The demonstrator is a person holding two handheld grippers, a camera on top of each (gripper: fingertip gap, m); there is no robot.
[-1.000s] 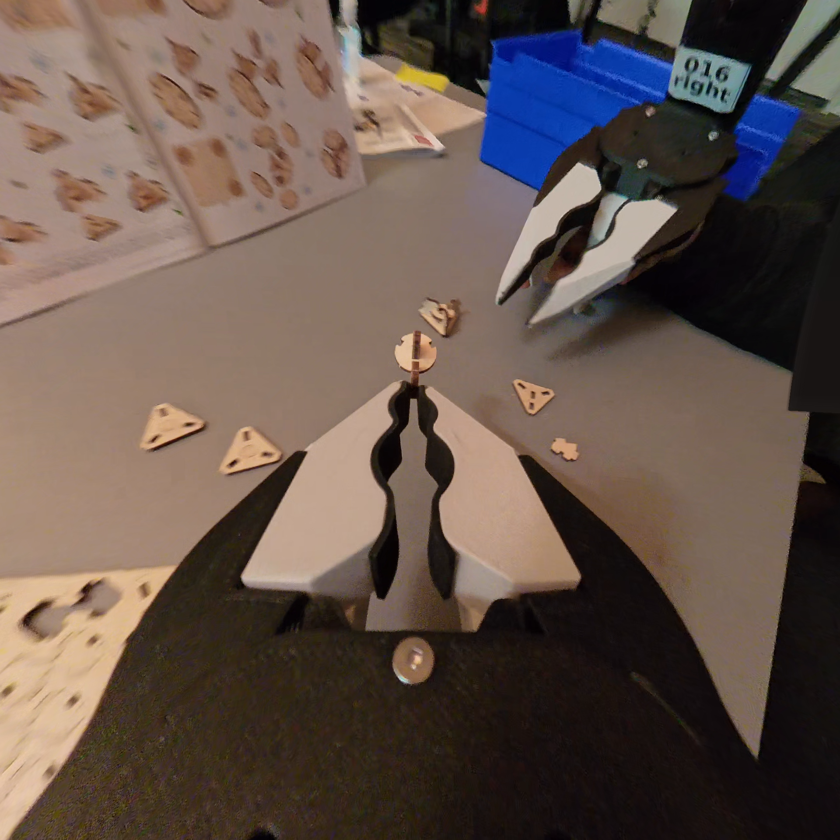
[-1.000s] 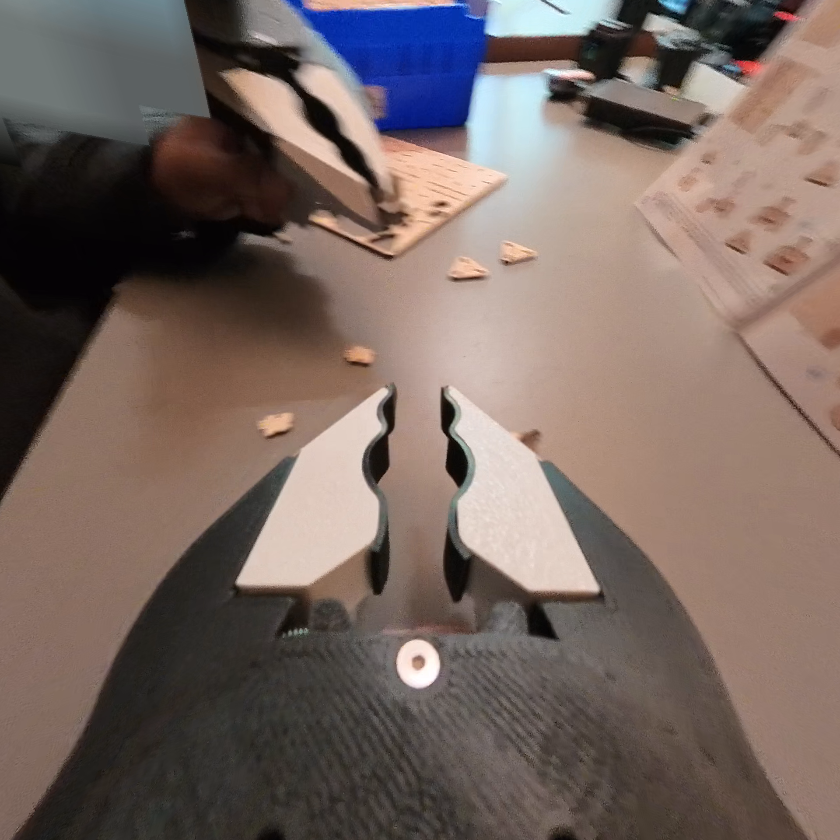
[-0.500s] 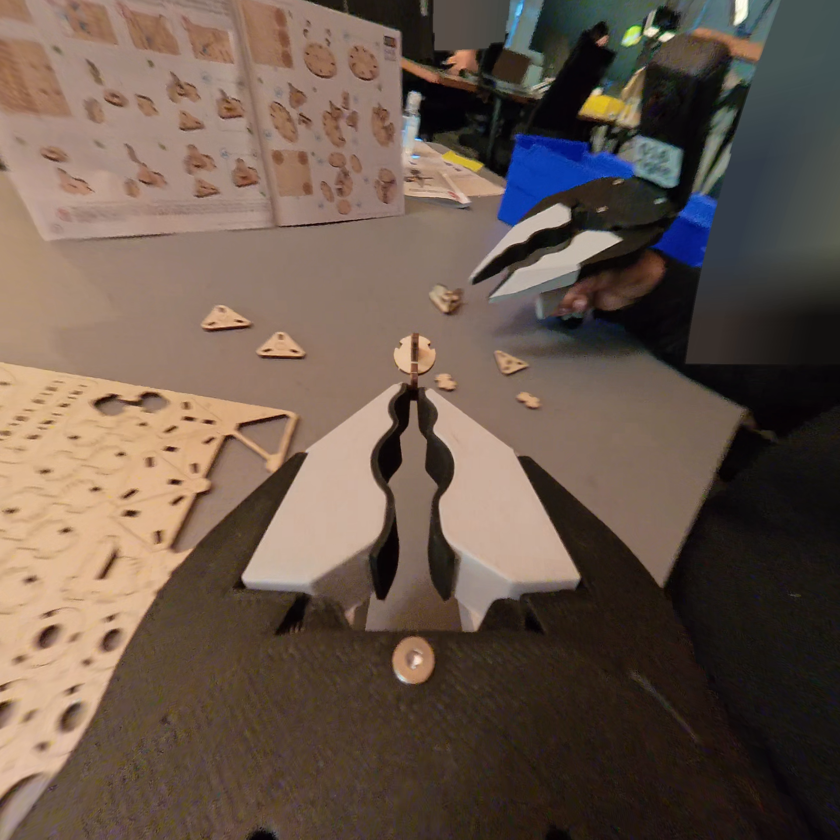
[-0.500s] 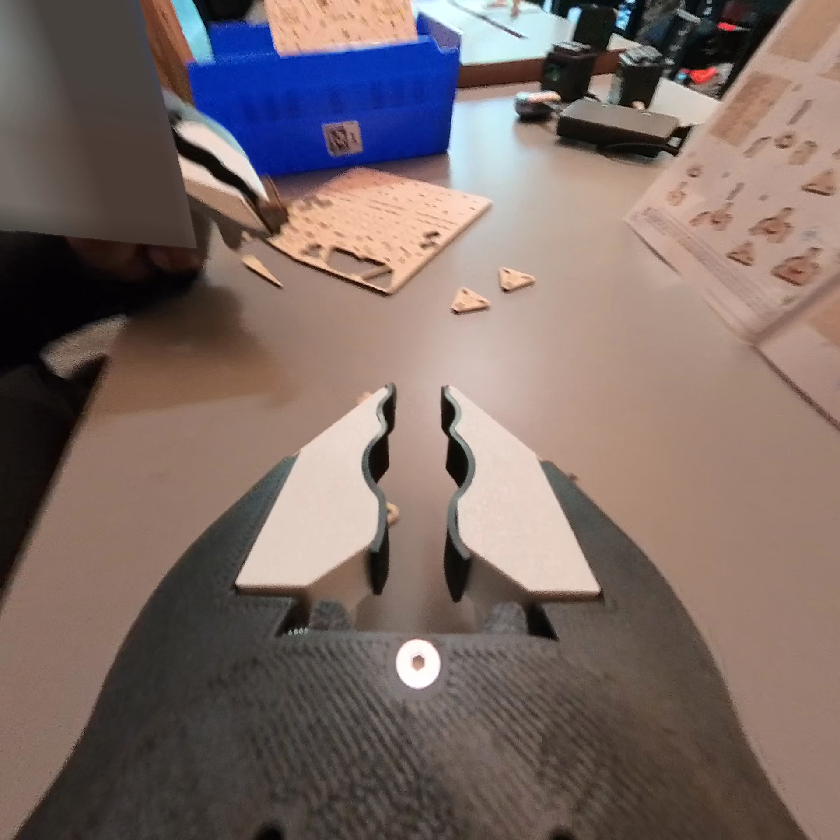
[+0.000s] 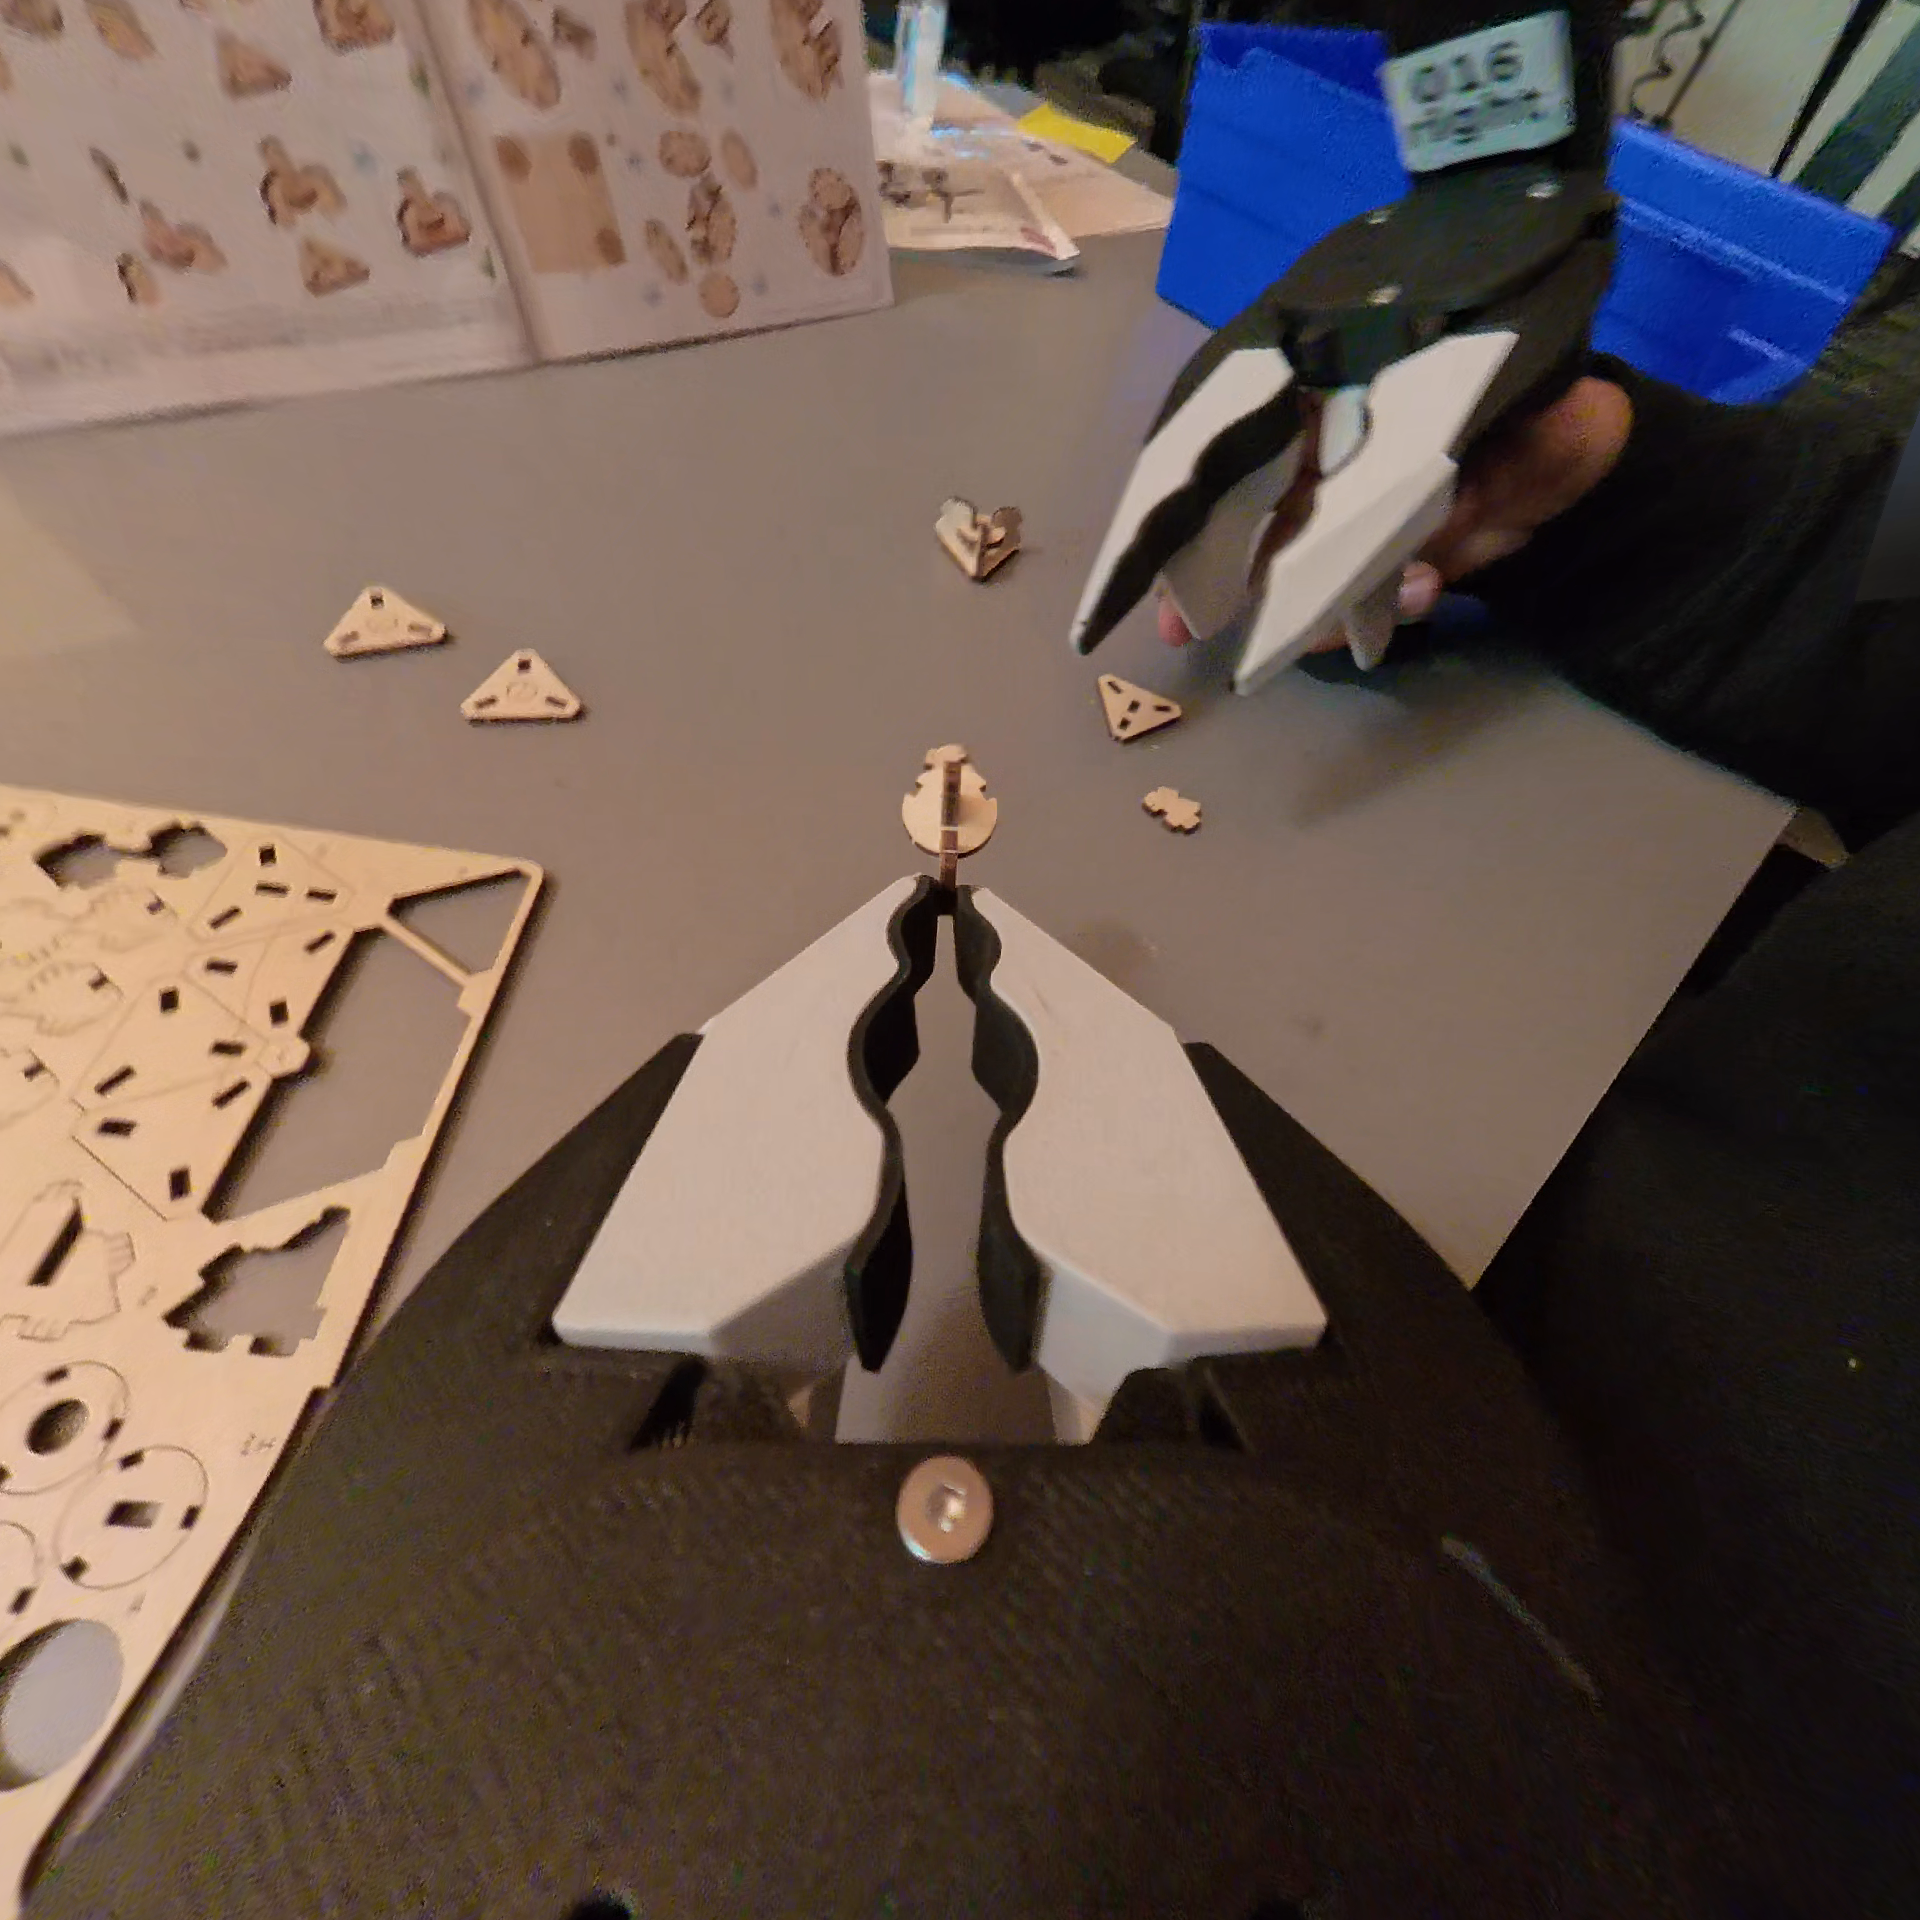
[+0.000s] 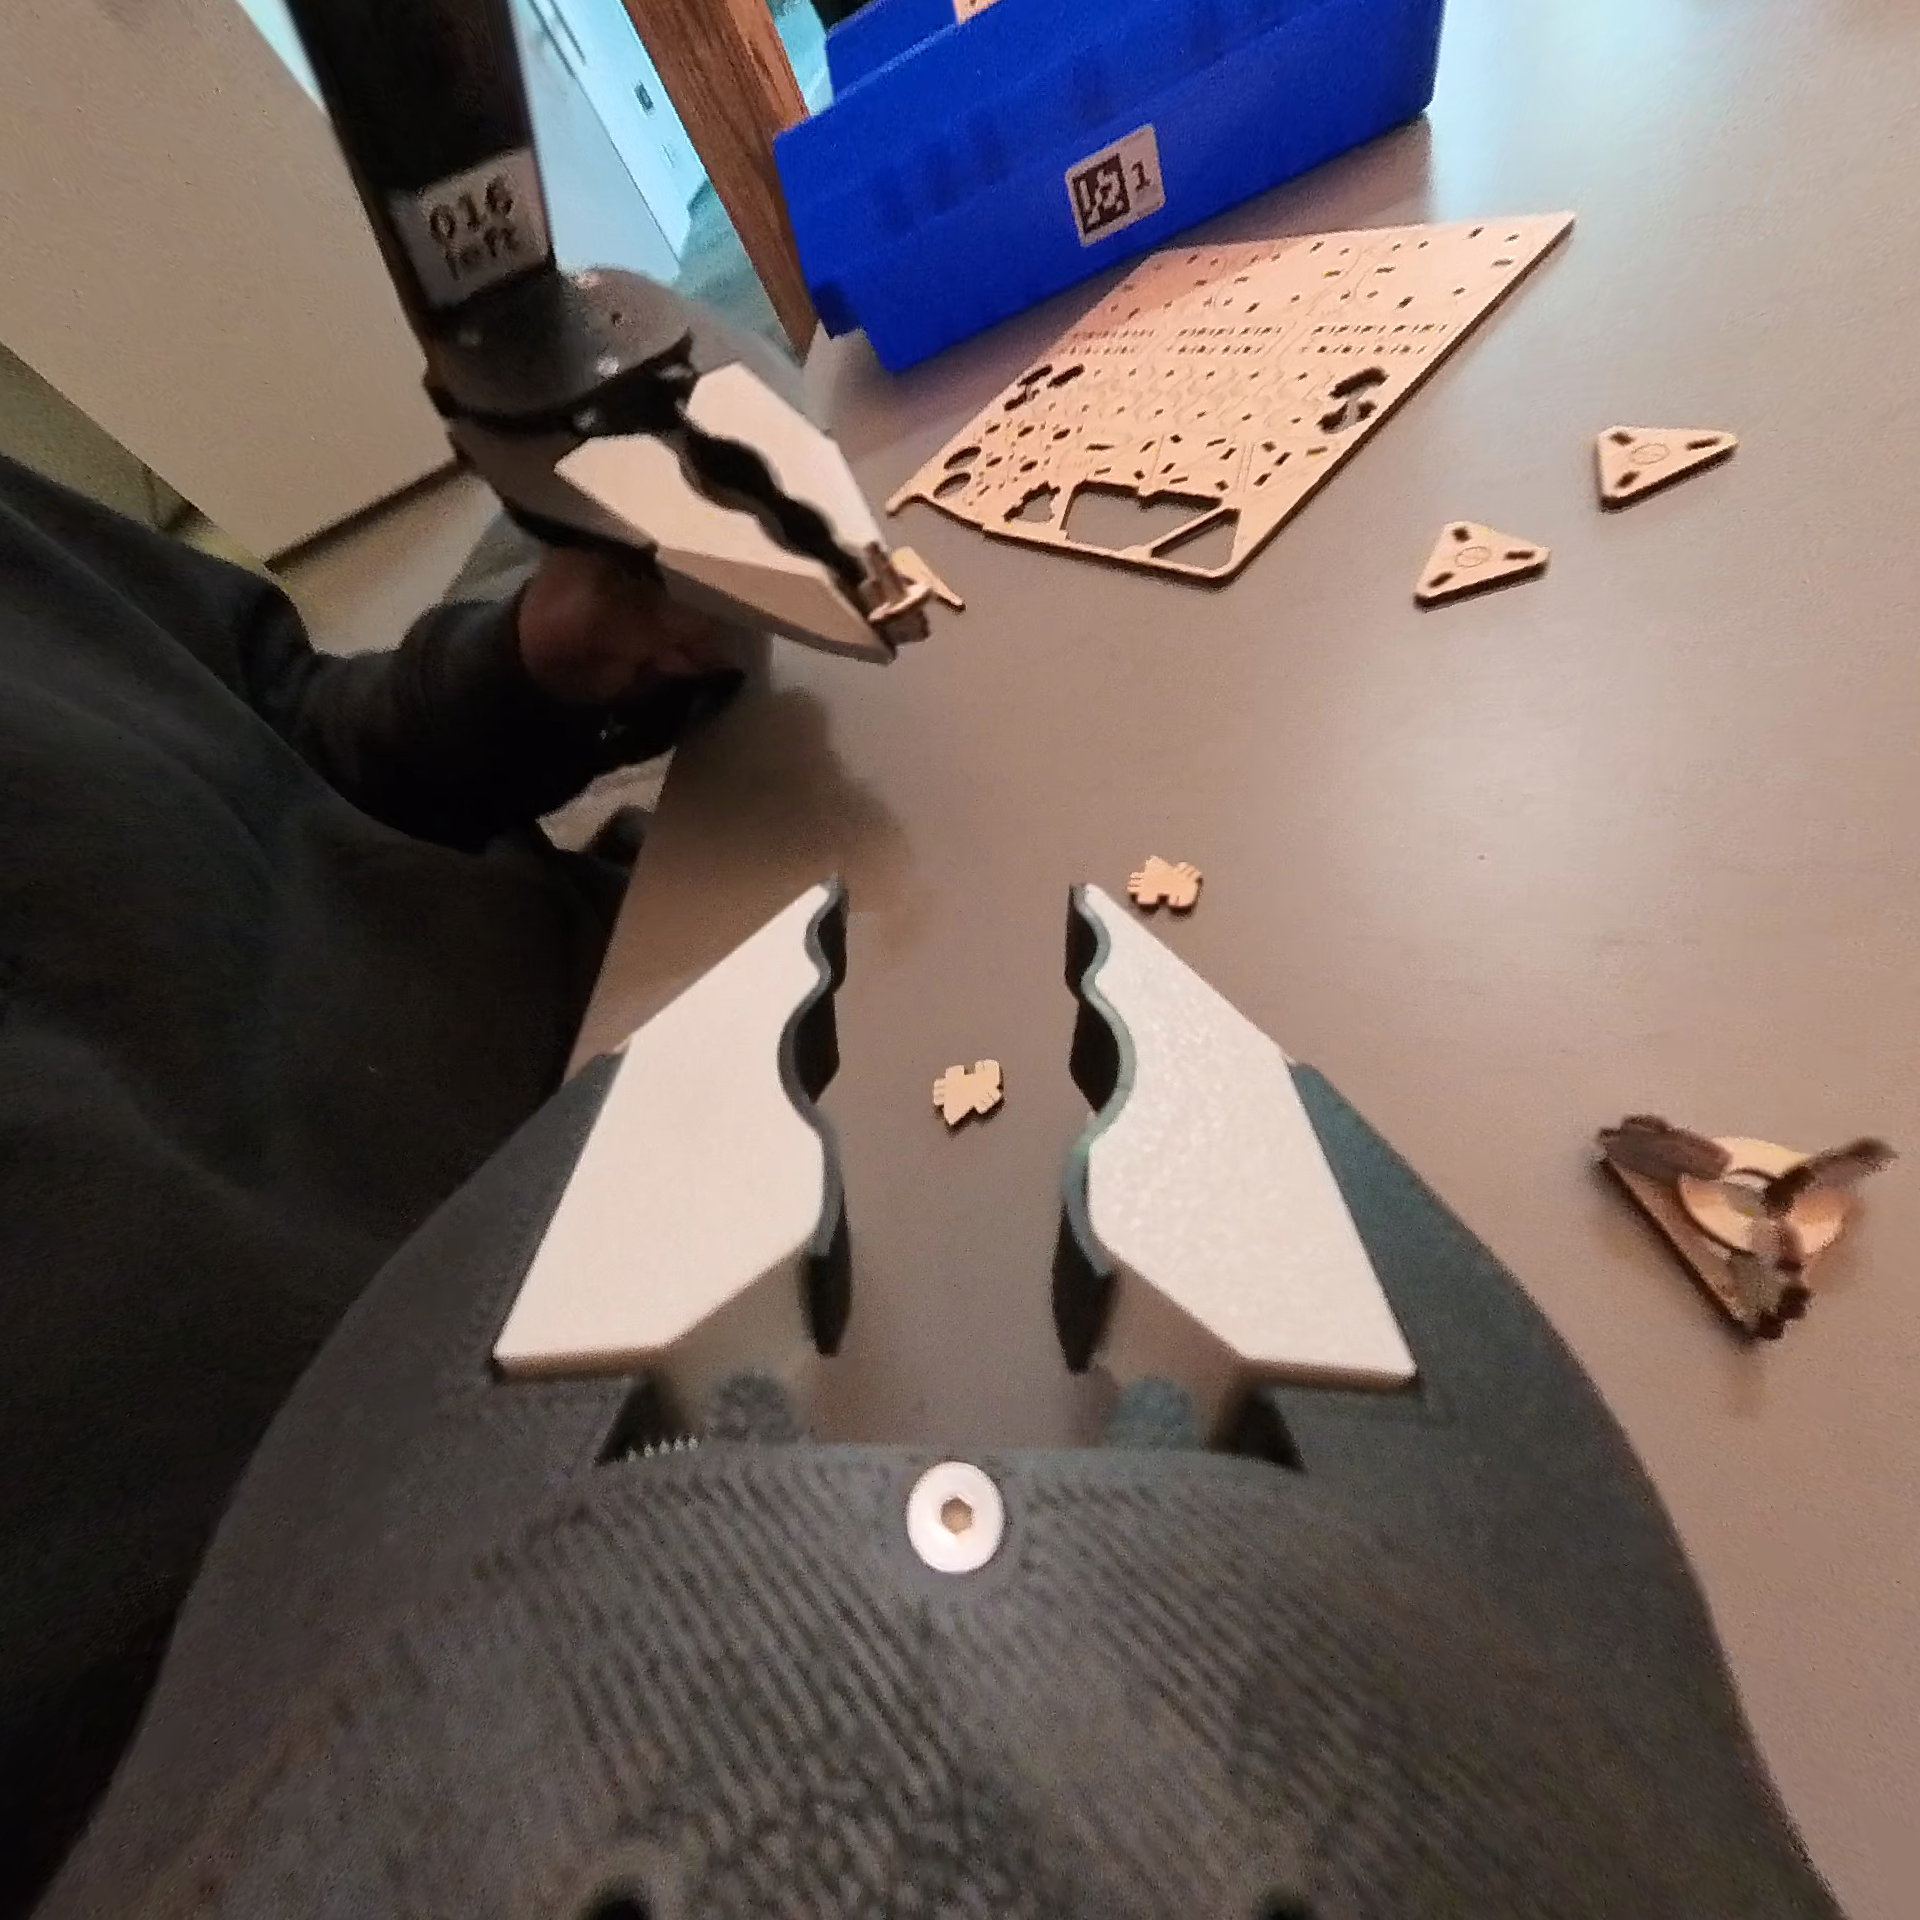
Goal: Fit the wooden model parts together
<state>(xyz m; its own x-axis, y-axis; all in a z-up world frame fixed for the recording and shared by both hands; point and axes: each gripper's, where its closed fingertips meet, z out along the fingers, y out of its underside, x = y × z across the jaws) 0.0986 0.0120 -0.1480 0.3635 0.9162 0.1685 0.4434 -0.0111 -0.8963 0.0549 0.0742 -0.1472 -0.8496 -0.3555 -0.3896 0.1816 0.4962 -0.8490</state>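
My left gripper (image 5: 940, 891) is shut on a small wooden piece (image 5: 948, 810), a round disc with a thin tab slotted through it, and holds it above the grey table (image 5: 727, 468). The right wrist view shows the same grasp (image 6: 902, 597). My right gripper (image 6: 956, 899) is open and empty, low over the table. A tiny wooden connector (image 6: 968, 1091) lies on the table between its fingers, untouched. A second connector (image 6: 1166, 883) lies just past its right fingertip. In the left wrist view the right gripper (image 5: 1164, 657) hovers over a wooden triangle (image 5: 1138, 707).
A punched wooden sheet (image 5: 208, 1039) lies at the left. Two loose triangles (image 5: 384, 627) (image 5: 522, 691) and a part-built wooden assembly (image 5: 977, 535) (image 6: 1745, 1216) lie on the table. An open instruction booklet (image 5: 416, 156) and a blue bin (image 5: 1714, 260) stand at the back. The gap from one gripper's tips to the other's is roughly 9 centimetres. From my right tips it is roughly 6 centimetres to the wooden triangle (image 5: 1138, 707); from my left, 15 centimetres.
My right gripper's jaws have opened wider and it has come down close over the small pieces. My left gripper stays shut on the wooden disc piece while its view has shifted.
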